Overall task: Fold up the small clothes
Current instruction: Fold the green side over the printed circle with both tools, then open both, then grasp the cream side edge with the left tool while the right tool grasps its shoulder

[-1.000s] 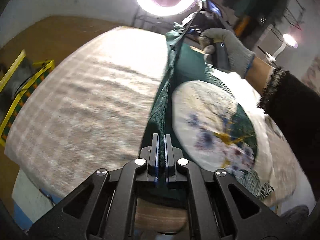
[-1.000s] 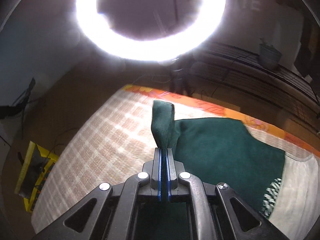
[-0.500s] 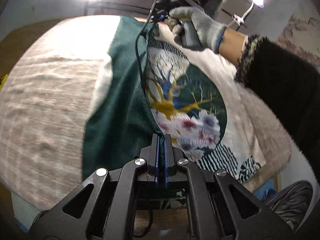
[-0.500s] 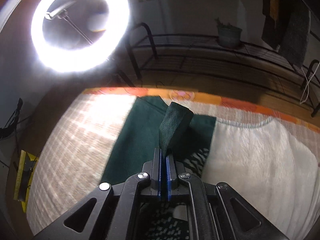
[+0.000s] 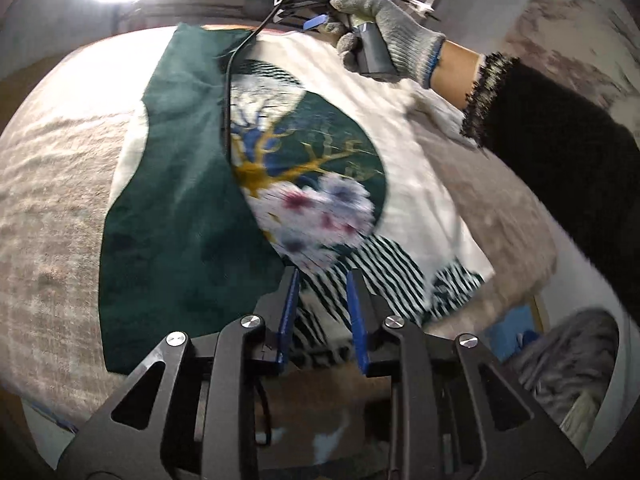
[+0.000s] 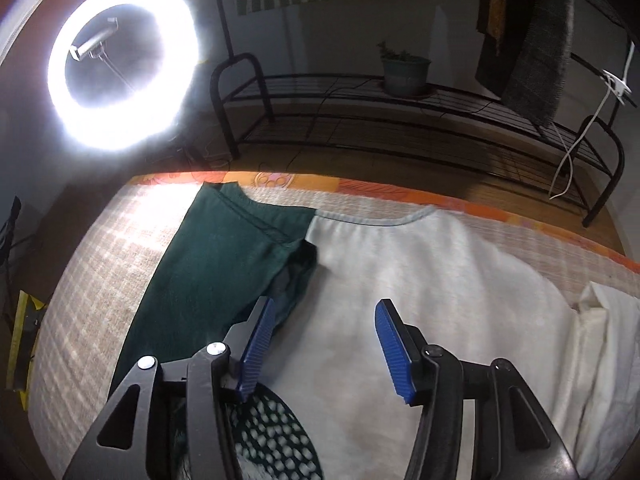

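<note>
The left tool is released, its blue-padded fingers spread with nothing between them, hovering low over the near hem of the shirt. The right tool is likewise spread wide and empty, its left pad just above the edge of the folded green panel, its right pad over the white cloth.

The shirt lies flat on the desk, which is covered with a beige checked blanket. It is a white garment with a round print on its front: a dark green disc with a yellow branching tree, blue patches and blurred pink-and-white blossoms, with black-and-white striped shapes below toward the near hem. The dark green panel is laid over the left part of the shirt, its right edge running along the print and covering the print's left side; a strip of white shows beyond its left edge.

In the left wrist view the gloved right hand grips the right tool's handle at the far end of the shirt, a black cable trailing from it down across the cloth.

Beyond the desk stand a lit ring light and a black metal rack bearing a potted plant
</note>
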{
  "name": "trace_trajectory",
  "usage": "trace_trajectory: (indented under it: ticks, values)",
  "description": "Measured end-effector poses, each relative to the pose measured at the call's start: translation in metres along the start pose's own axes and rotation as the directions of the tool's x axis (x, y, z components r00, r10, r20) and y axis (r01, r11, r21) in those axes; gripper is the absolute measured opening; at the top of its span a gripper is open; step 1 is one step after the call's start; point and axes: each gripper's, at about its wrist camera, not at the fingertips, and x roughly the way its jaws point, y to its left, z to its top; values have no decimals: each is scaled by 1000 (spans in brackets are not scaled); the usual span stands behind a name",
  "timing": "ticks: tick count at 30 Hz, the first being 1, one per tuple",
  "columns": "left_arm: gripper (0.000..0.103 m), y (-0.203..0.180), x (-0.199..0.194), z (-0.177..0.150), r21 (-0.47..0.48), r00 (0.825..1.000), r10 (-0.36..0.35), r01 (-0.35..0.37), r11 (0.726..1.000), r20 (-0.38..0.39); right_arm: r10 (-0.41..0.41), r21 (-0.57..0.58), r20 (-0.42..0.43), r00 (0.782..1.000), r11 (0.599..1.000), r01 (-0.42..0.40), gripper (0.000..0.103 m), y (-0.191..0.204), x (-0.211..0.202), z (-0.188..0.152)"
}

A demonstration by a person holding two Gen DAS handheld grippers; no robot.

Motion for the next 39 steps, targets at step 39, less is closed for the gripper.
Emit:
trace_trajectory:
  ticks: [39]
  values:
    - [29,-137,56,-20,303,998,-38,22,953,46,56,329,227,972,935,-130,59,-224,-258,-222]
